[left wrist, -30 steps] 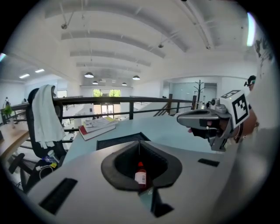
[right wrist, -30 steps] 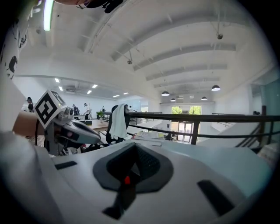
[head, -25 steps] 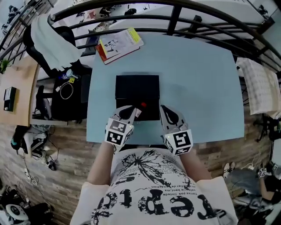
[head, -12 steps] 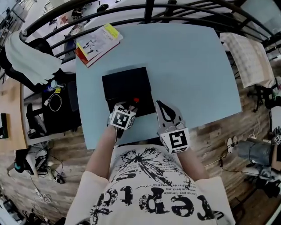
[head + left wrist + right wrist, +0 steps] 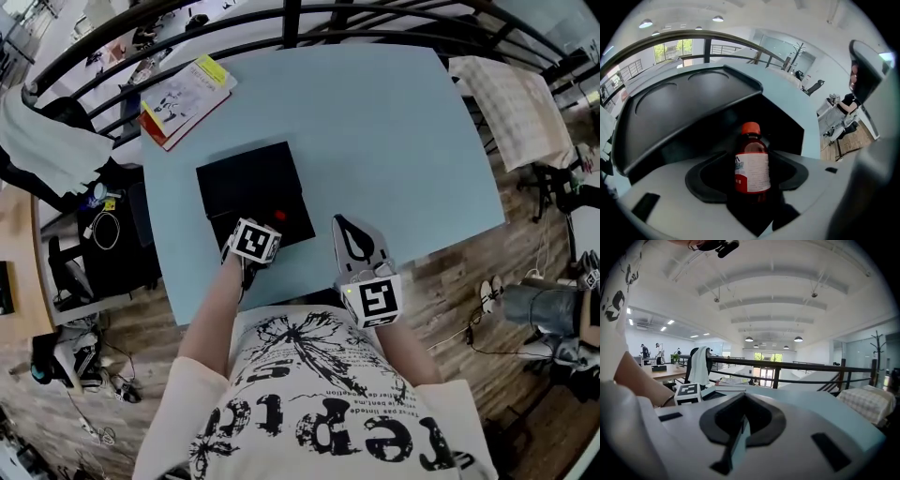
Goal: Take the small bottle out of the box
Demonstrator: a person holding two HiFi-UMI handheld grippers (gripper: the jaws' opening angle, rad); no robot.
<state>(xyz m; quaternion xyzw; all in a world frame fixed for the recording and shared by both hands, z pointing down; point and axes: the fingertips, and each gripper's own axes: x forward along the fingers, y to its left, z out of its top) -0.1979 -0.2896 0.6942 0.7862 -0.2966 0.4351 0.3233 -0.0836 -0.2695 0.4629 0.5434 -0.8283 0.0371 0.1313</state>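
A small bottle with a red cap and a white label stands upright at the near right corner of the black box on the light blue table. I cannot tell whether its base rests in the box. My left gripper sits at that corner with its jaws opening. The bottle stands between them with a gap on each side. My right gripper hovers over the table's near edge, to the right of the box, shut and empty.
A stack of magazines lies at the table's far left corner. Dark railings curve round the far side, with a checked cloth draped at the right. A chair with a white cloth and cables stand left of the table.
My left gripper's jaws have let go of the bottle, which stays upright at the box's near corner. The head view has swung, and the right gripper has kept its place.
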